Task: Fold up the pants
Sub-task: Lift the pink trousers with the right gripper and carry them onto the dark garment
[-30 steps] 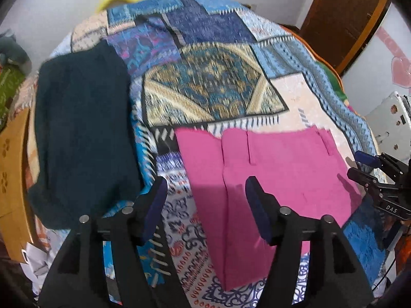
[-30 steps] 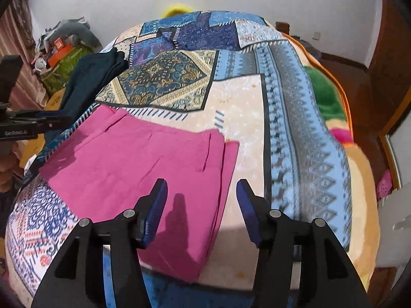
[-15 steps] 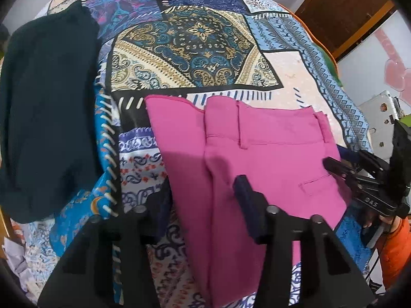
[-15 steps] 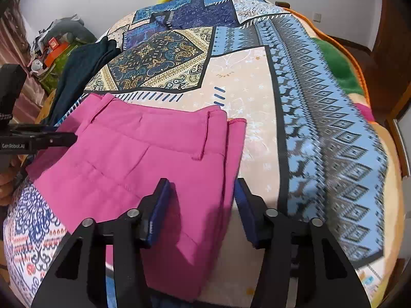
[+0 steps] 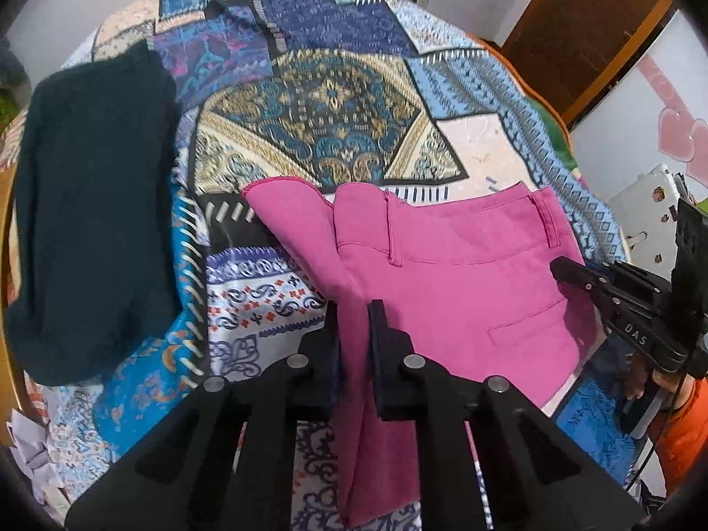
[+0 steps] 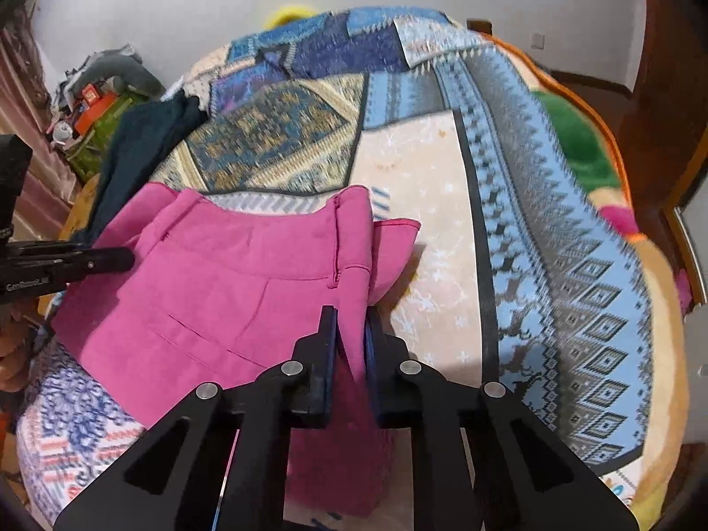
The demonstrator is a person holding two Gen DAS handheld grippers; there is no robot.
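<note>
- The pink pants [image 5: 447,274] lie folded on the patchwork bedspread [image 5: 336,101], waistband toward the far side, belt loops and a welt pocket facing up.
- The left side edge of the pants is raised off the bedspread into a ridge; the right side edge is raised likewise, as the right wrist view shows [image 6: 248,283].
- The left gripper [image 5: 354,345] is closed on the left edge of the pants; pink fabric fills the gap between its two fingers and hangs below them.
- The right gripper [image 6: 349,345] is closed on the right edge of the pants; a fold of fabric is pinched between its blue-padded fingers.
- Each gripper appears in the other camera: the right gripper at the right edge of the left wrist view, the left gripper at the left edge of the right wrist view.
- A dark green garment [image 5: 93,203] lies flat on the bedspread, well apart from the pants, to their left.
- A wooden door [image 5: 588,31] stands beyond the bed on the right.
</note>
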